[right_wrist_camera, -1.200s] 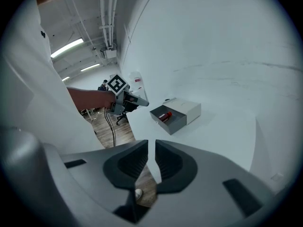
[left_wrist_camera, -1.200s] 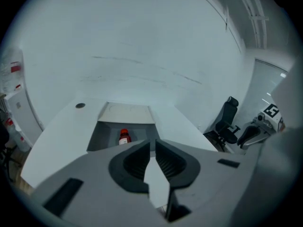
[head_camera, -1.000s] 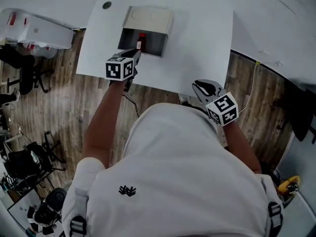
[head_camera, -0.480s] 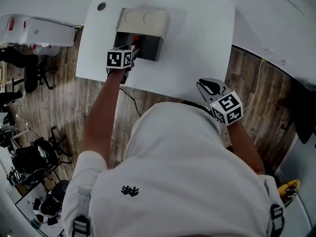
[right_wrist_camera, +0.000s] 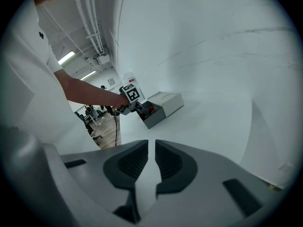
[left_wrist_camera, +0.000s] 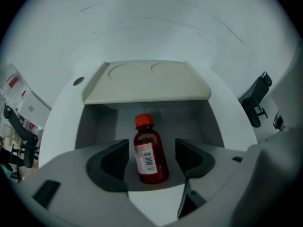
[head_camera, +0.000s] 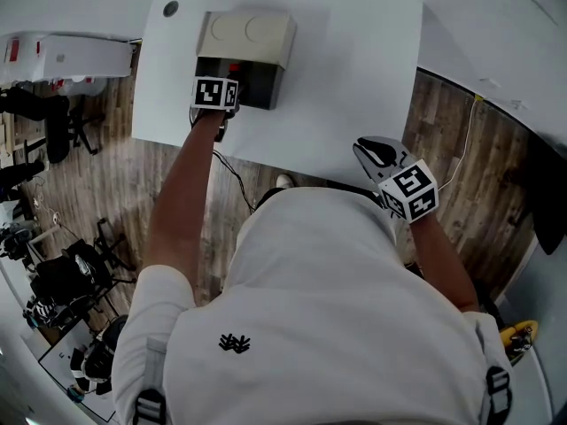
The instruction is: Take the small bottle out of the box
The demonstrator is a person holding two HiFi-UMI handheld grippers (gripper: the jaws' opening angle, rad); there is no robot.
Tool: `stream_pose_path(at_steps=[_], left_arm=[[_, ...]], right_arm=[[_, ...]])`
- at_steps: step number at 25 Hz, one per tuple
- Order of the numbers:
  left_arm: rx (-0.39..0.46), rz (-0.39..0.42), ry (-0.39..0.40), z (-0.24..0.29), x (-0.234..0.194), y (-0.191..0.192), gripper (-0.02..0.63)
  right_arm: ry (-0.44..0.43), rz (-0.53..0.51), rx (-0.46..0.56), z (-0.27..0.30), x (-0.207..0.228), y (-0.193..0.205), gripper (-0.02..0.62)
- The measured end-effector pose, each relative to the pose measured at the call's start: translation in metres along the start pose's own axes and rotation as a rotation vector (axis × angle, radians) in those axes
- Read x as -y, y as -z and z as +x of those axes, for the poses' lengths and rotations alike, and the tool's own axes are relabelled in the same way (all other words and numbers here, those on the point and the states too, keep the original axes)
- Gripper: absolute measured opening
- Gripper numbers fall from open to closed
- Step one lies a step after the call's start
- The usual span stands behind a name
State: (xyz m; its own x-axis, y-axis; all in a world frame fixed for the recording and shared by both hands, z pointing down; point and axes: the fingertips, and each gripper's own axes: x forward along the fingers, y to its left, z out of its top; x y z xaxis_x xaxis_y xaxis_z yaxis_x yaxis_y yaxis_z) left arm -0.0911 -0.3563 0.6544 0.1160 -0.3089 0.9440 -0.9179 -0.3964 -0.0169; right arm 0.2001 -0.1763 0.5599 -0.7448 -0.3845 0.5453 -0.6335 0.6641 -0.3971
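- My left gripper (left_wrist_camera: 151,161) points steeply down at the mouth of the box (left_wrist_camera: 147,83). Its two dark jaws are spread wide and have just been opening.
- The small bottle (left_wrist_camera: 148,150) stands upright between those jaws, inside the box. It is dark red, with an orange-red cap and a white barcode label. There is a clear gap on each side, so neither pad touches it.
- The box is grey inside, and its pale beige lid is raised behind the bottle. It sits near the far edge of a white table (head_camera: 354,78).
- From my head camera, my left arm reaches forward over the table's near edge, and the gripper's marker cube sits right at the box opening.
- My right gripper (right_wrist_camera: 151,161) is held back by my body, well apart from the box. Its jaws are drawn almost together, with only a thin slit between them and nothing in it.
- Wooden flooring shows on both sides of the table.
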Motion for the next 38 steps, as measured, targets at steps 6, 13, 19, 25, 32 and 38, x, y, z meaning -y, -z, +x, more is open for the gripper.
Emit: stream_pose_path(at_steps=[6,13,19,25,32,38], left_arm=[[-0.092,0.023,-0.044,0.011,-0.001,0.004,0.29],[-0.152,0.073,-0.073,0.015,-0.005,0.005,0.237],[-0.111,0.071,-0.052,0.012,-0.004,0.004,0.227],[-0.037,0.057,-0.009,0.003,-0.003,-0.008,0.224],[0.084,0.068,0.06,-0.027,0.001,-0.021,0.222],[0.231,0.025,0.11,-0.073,-0.003,-0.024,0.222]], right_arm=[[-0.008,0.019,-0.02,-0.005,0.011,0.006,0.046],[-0.012,0.029,-0.035,-0.002,0.014,0.01,0.044],[-0.003,0.027,-0.035,-0.002,0.012,0.01,0.044],[0.001,0.009,-0.041,0.006,0.005,0.003,0.044],[-0.004,-0.042,-0.043,0.017,-0.013,-0.008,0.044],[-0.009,-0.092,-0.045,0.029,-0.034,-0.016,0.044]])
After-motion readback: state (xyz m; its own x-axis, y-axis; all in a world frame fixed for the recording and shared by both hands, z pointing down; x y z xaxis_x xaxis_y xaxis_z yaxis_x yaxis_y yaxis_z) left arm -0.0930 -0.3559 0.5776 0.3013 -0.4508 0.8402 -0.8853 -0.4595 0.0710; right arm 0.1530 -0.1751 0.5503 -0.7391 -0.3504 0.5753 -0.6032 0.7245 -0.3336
